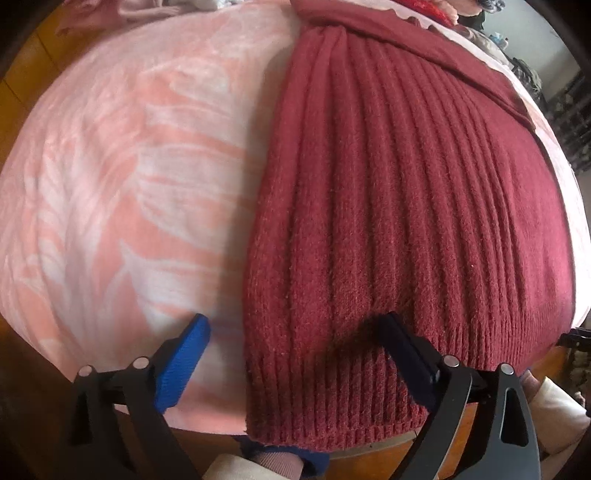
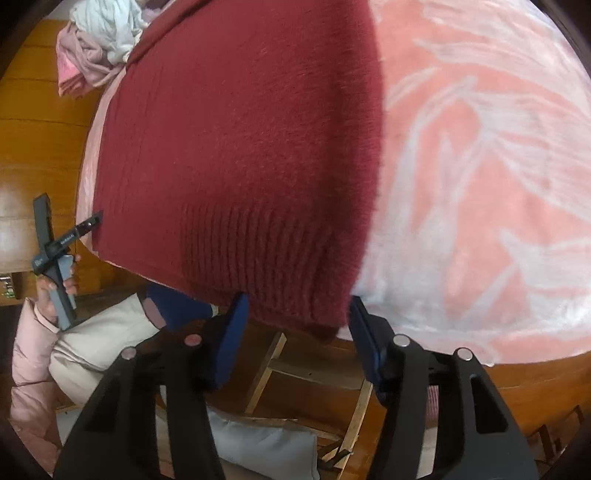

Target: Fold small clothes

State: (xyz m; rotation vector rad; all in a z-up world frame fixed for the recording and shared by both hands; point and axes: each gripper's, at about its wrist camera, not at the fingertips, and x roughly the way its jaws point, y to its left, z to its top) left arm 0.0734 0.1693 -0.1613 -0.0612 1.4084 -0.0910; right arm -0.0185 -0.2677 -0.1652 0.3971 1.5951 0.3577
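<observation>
A dark red ribbed knit sweater [image 1: 406, 206] lies flat on a pink-and-white patterned blanket [image 1: 122, 177], its hem at the near edge. My left gripper [image 1: 295, 332] is open, its blue fingers straddling the hem's left corner. In the right wrist view the sweater [image 2: 236, 147] lies left of the blanket [image 2: 480, 184]. My right gripper [image 2: 299, 310] is open, its jaws on either side of the hem's right corner, not closed on it. The left gripper [image 2: 88, 225] shows at the far left by the other corner.
A heap of pale clothes [image 2: 99, 40] sits at the far end of the surface. Wooden floor [image 2: 33, 122], a wooden frame [image 2: 310, 373] and cushions [image 2: 99, 339] lie below the near edge. Red and white fabric [image 1: 417, 11] lies beyond the sweater.
</observation>
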